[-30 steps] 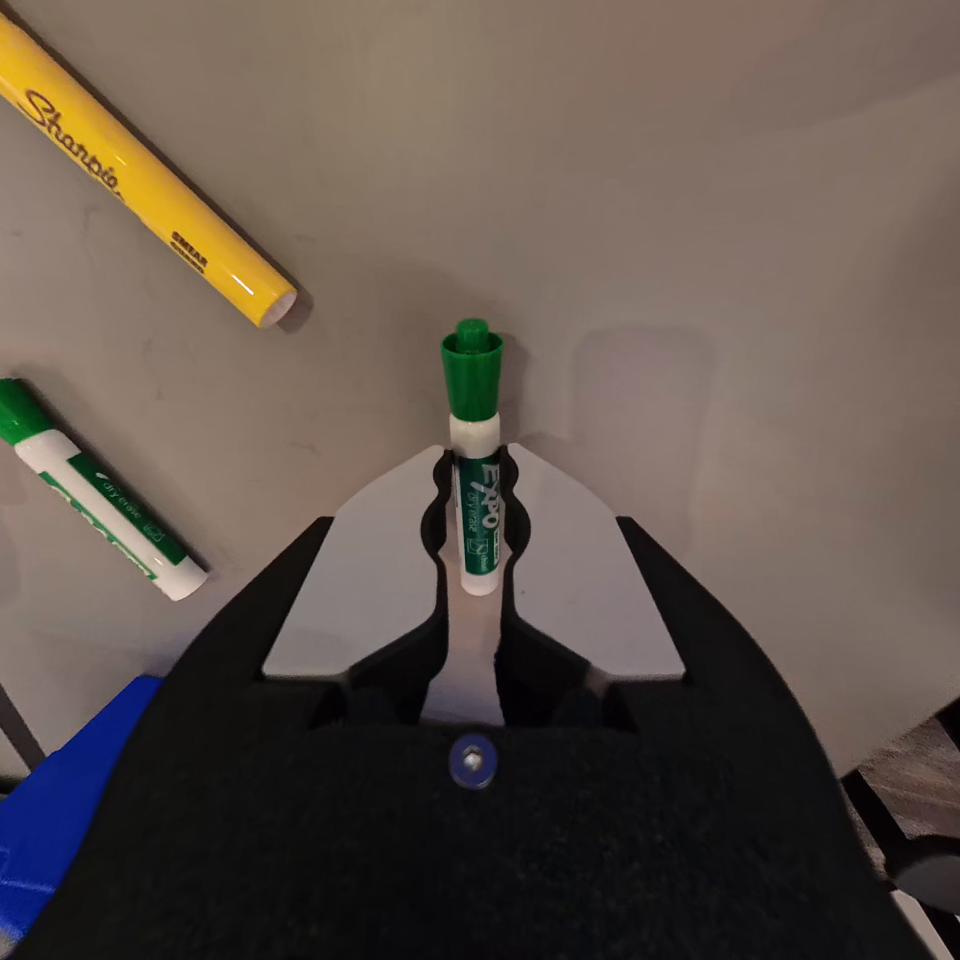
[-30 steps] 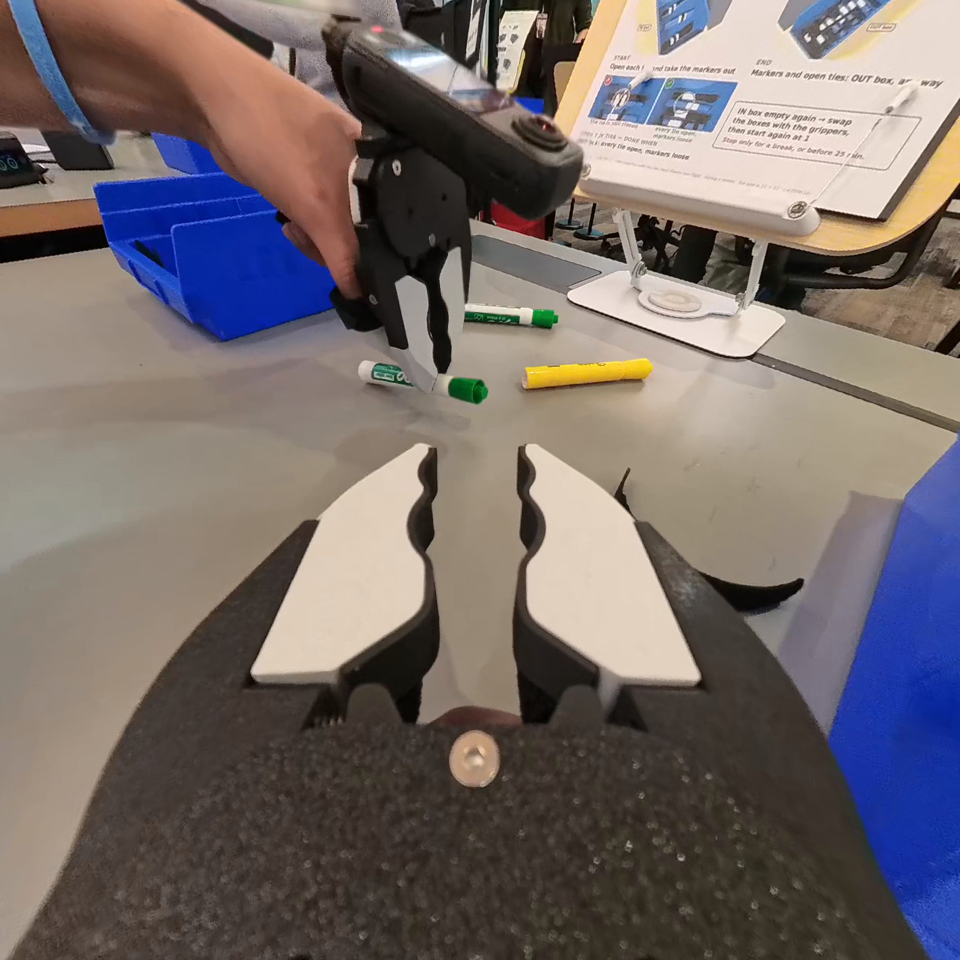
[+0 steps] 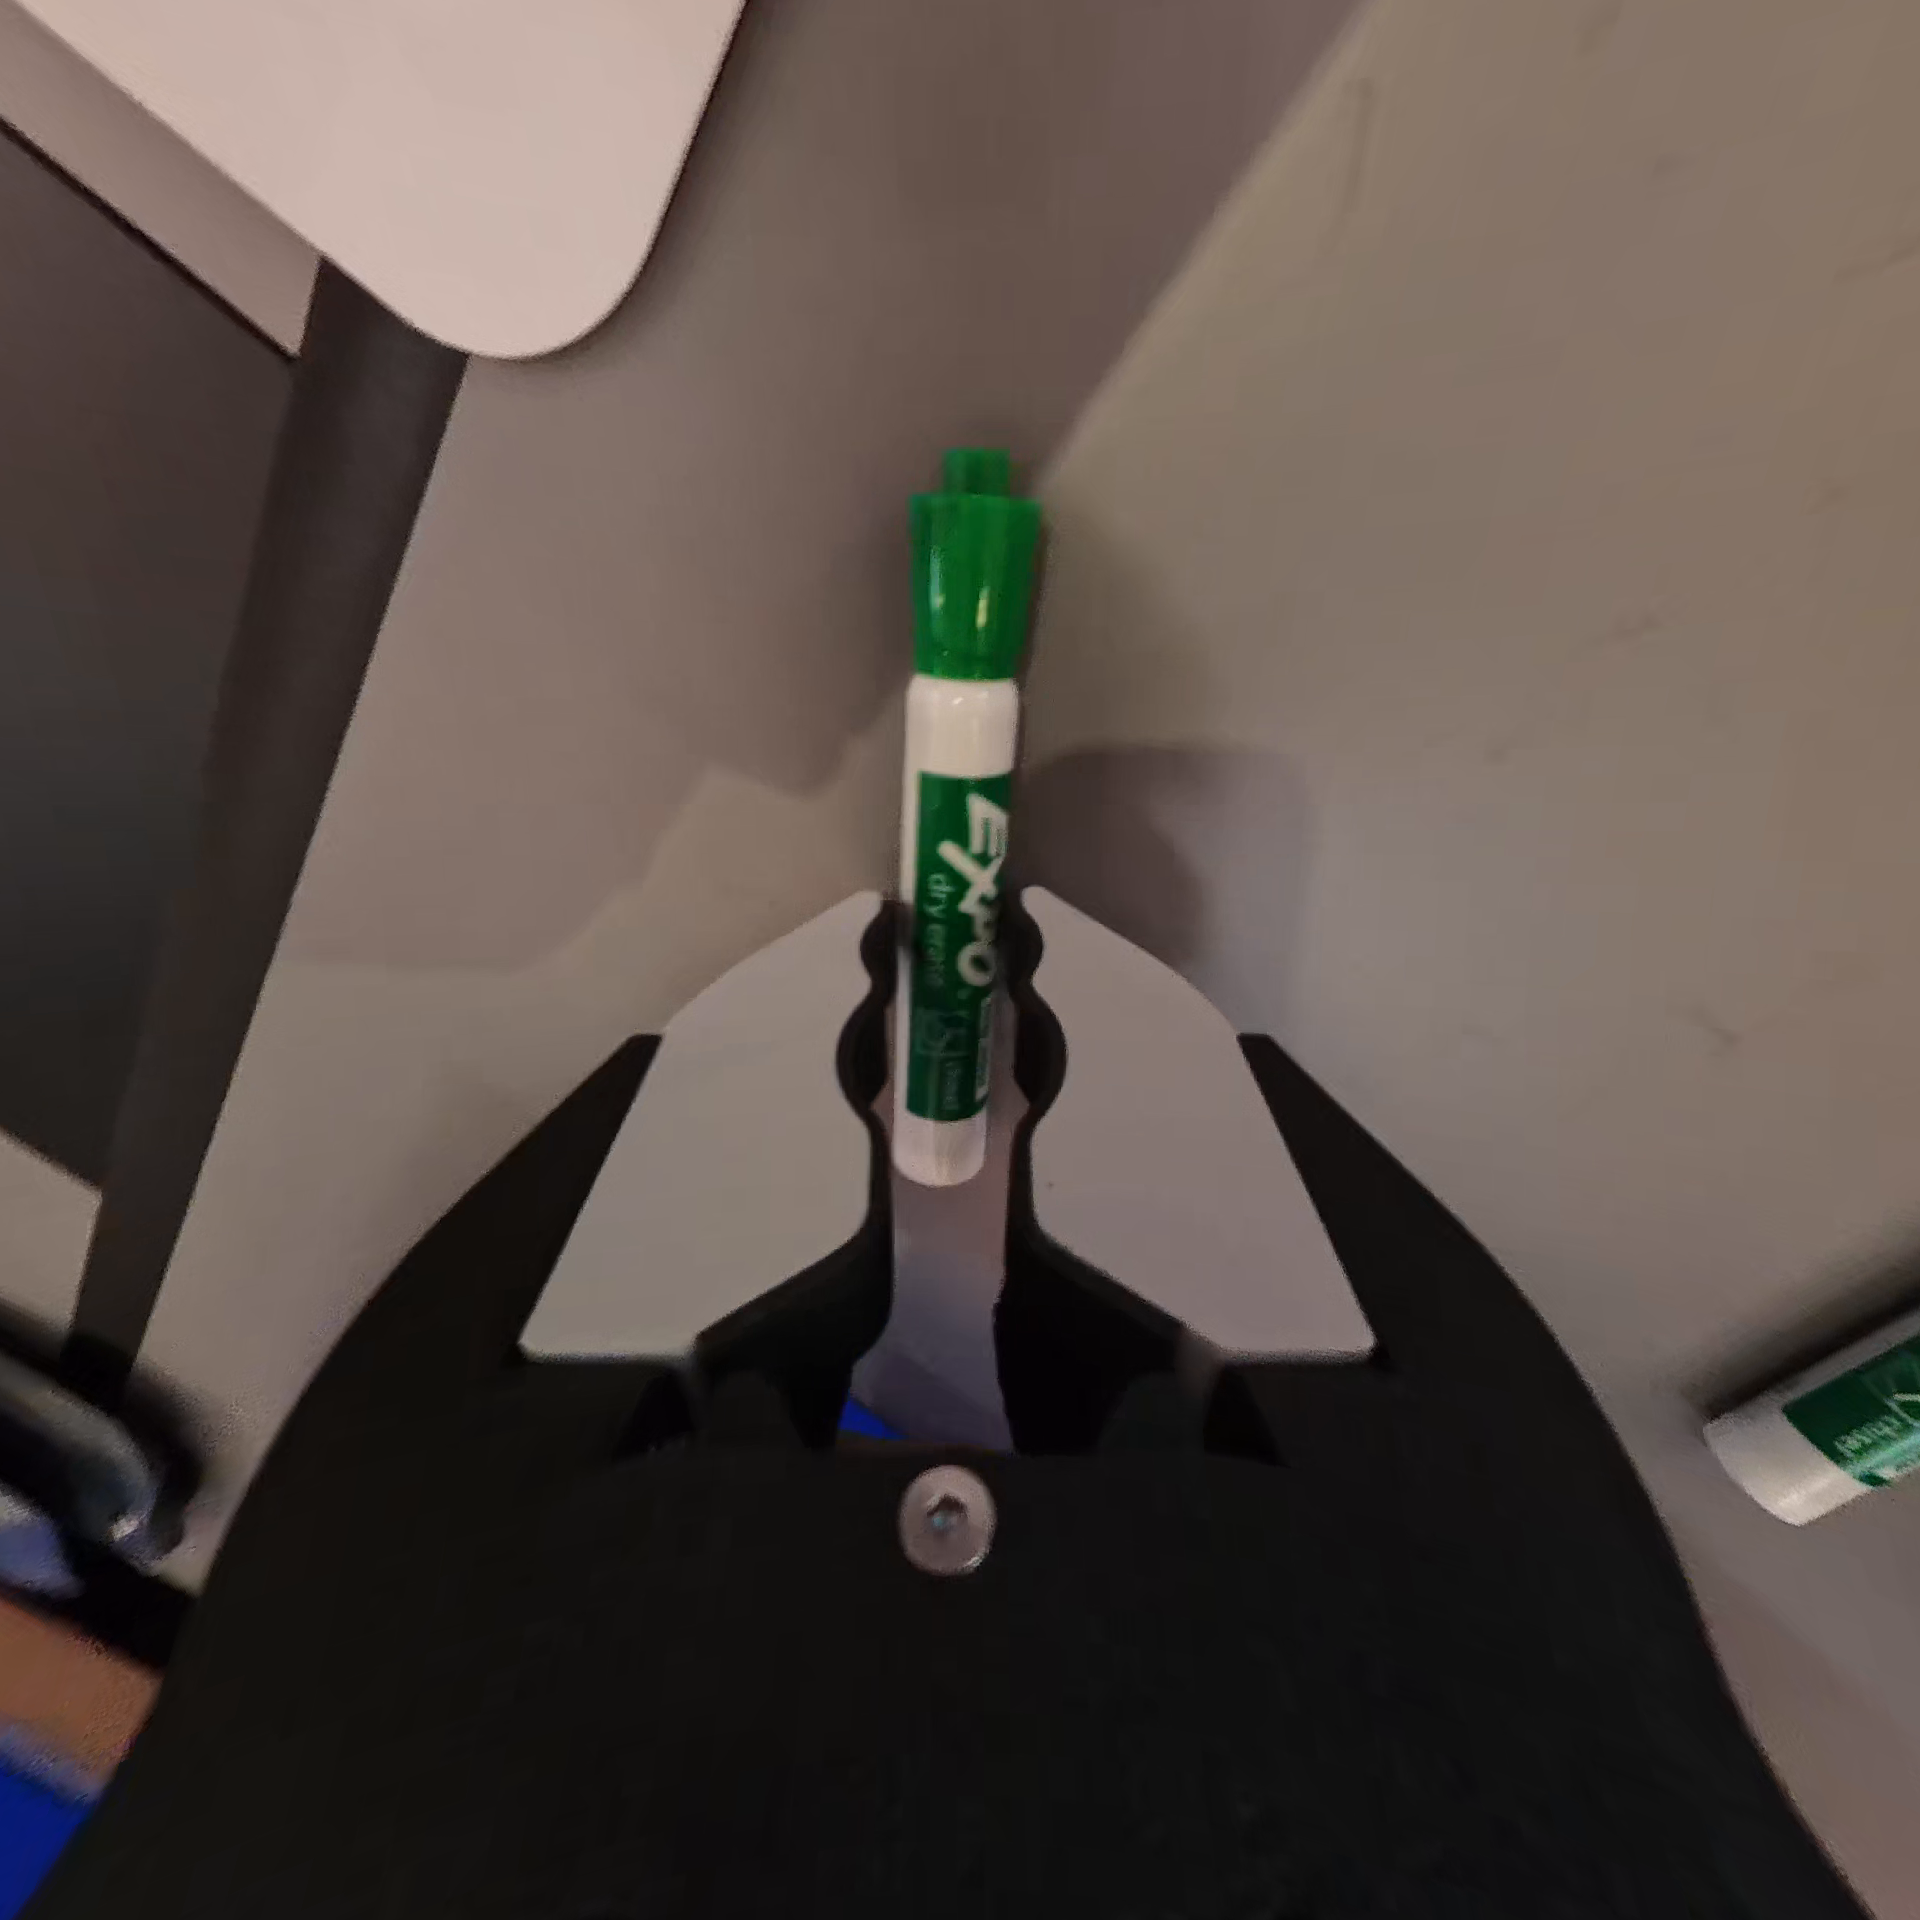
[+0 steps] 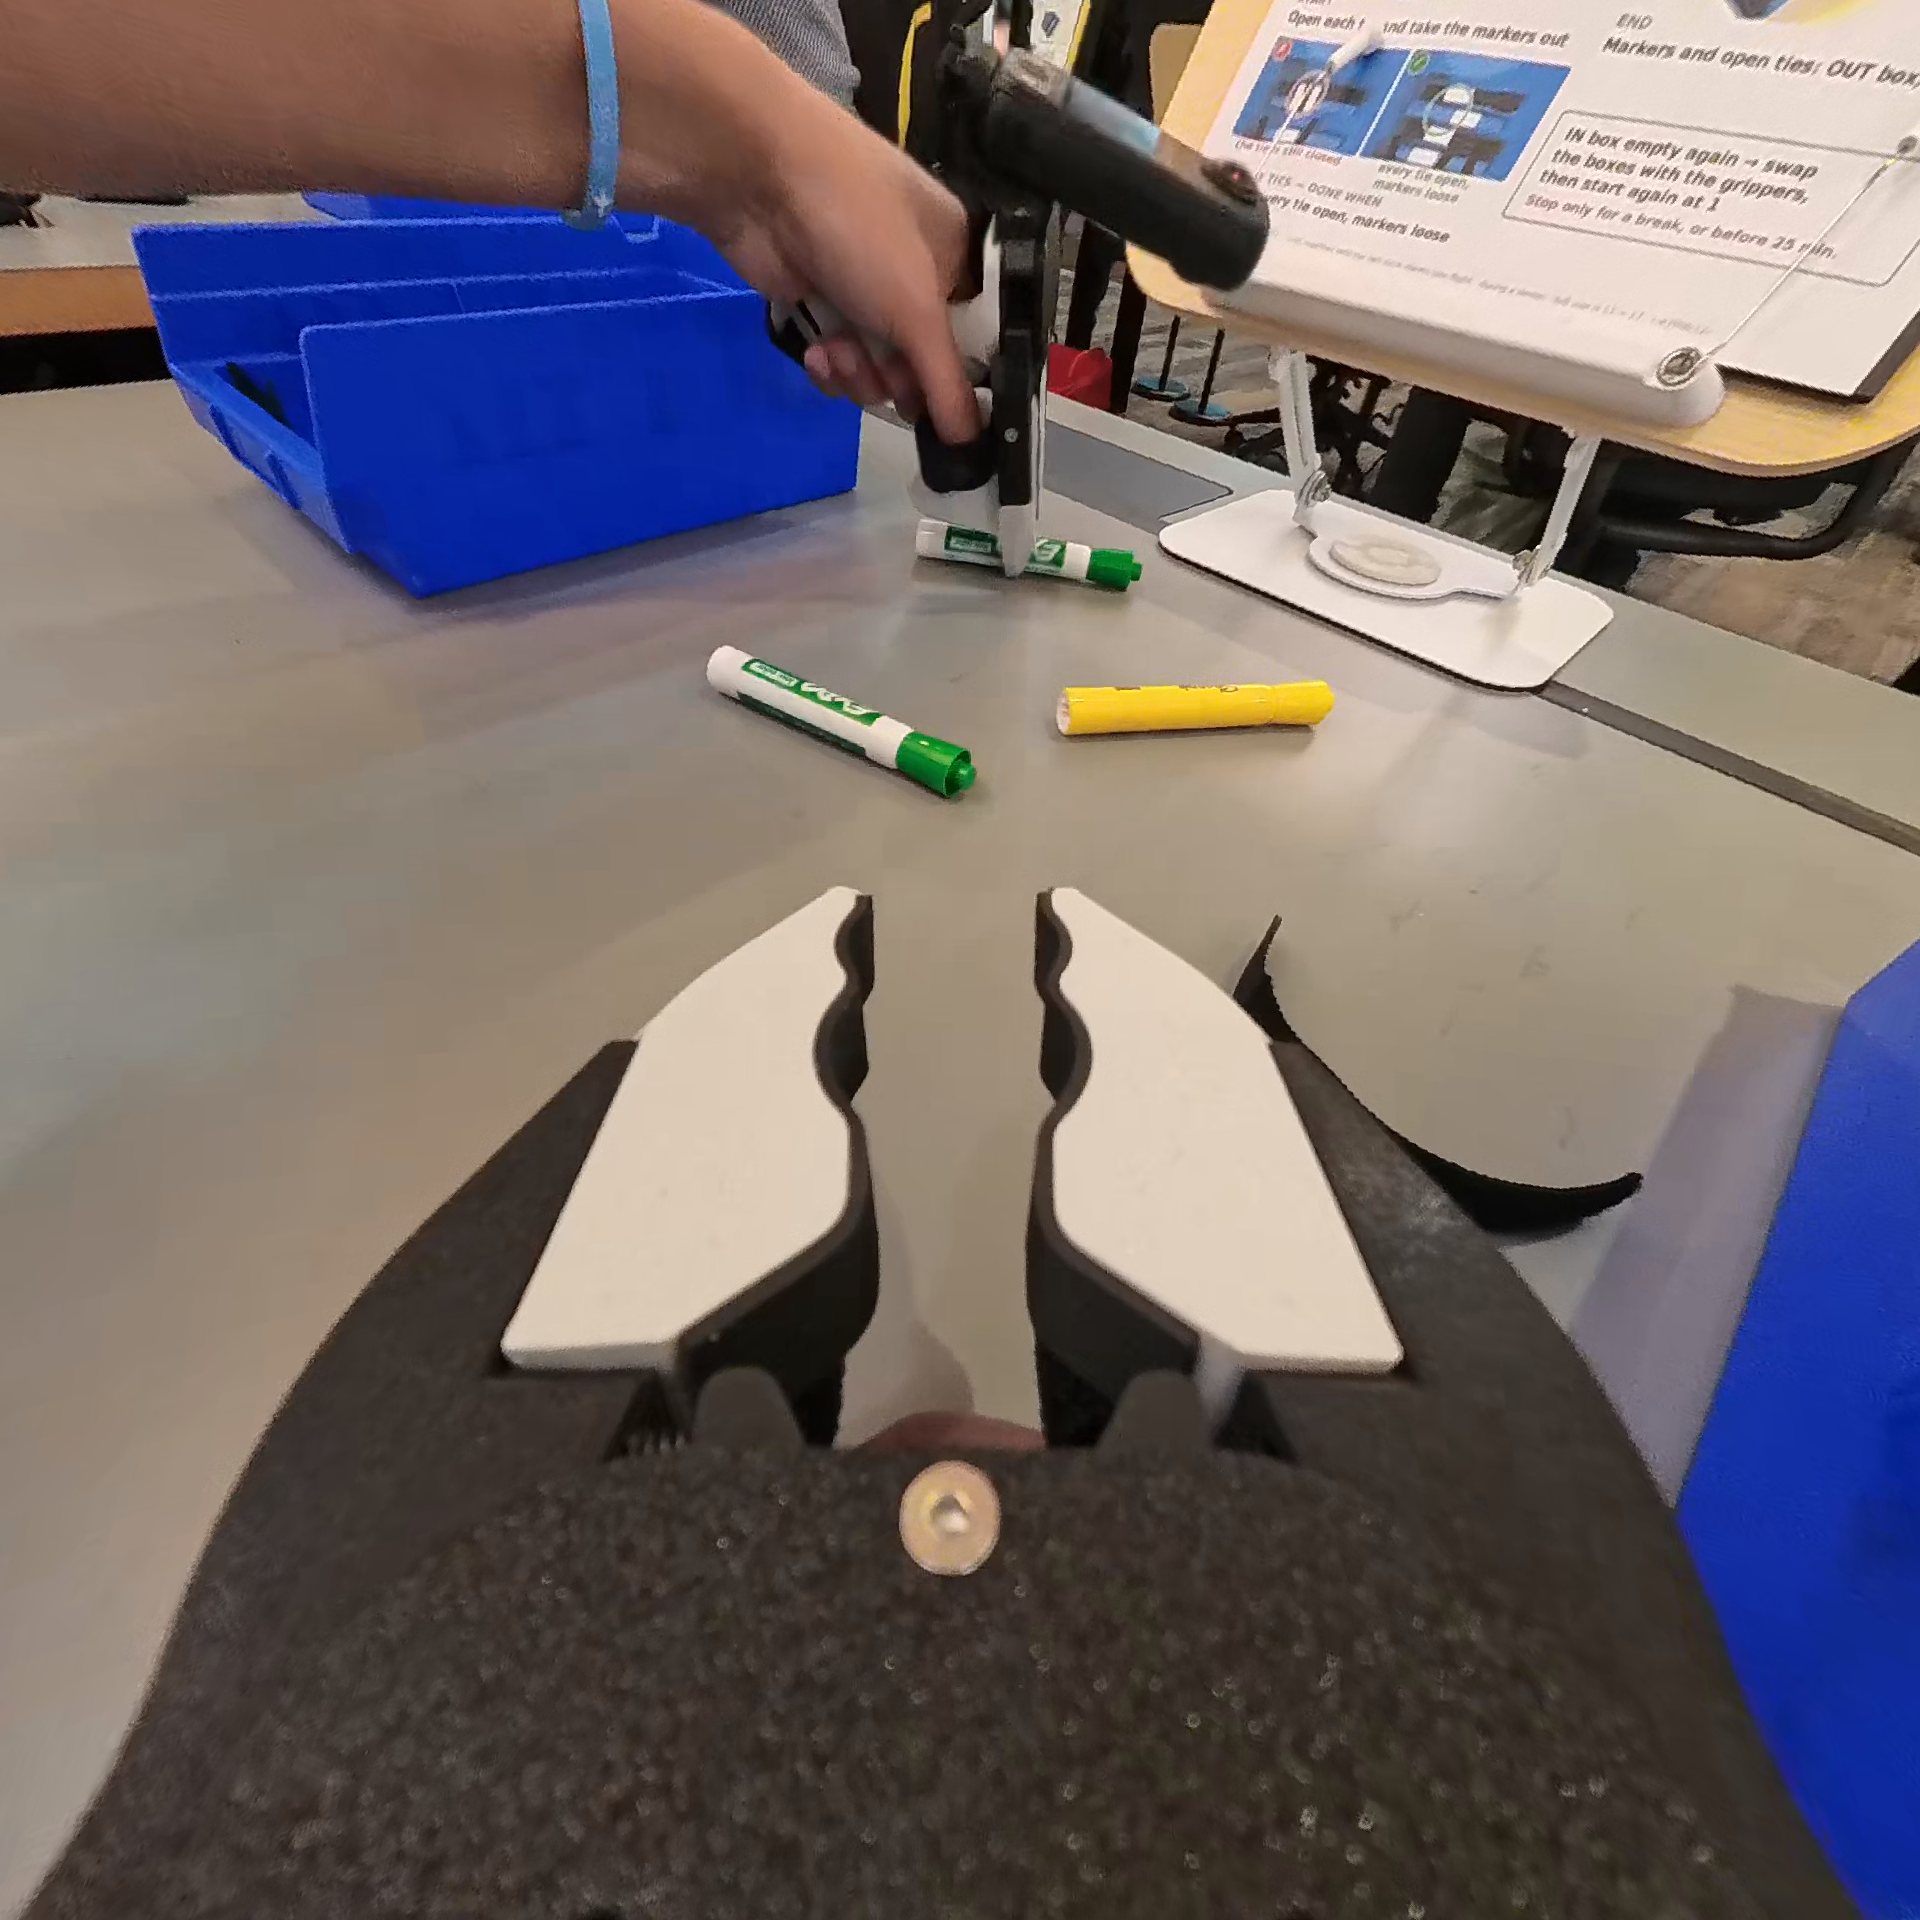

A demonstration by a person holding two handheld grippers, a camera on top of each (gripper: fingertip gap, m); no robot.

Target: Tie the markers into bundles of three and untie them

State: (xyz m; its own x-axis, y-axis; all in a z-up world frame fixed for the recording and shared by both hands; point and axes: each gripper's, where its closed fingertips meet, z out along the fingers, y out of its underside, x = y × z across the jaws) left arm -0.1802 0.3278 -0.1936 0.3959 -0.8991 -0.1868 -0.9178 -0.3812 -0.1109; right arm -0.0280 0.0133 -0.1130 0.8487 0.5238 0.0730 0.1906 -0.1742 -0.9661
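Table [image 4: 312,935] fills both views, grey and mostly bare in the middle of the right wrist view. A blue bin [image 4: 499,416] sits at upper left there, another blue bin [image 4: 1829,1351] is cut off at the right edge, and a white stand [image 4: 1392,582] holding an instruction sheet occupies the upper right.

The left gripper [image 3: 956,904] is clamped on a green marker [image 3: 961,831], white barrel with green label and cap, cap pointing up the frame; in the right wrist view this pair sits at upper centre, just left of the stand's base. A second green marker [image 4: 836,719] and a yellow marker [image 4: 1195,708] lie apart from each other at centre, with open table around them.

The right gripper [image 4: 954,904] has its jaws parted with nothing between them. A black tie [image 4: 1455,1174] curls just right of it, partly hidden behind the gripper.

In the left wrist view the second green marker [image 3: 1818,1434] is cut off at the lower right edge, and the lower left corner is blurred.
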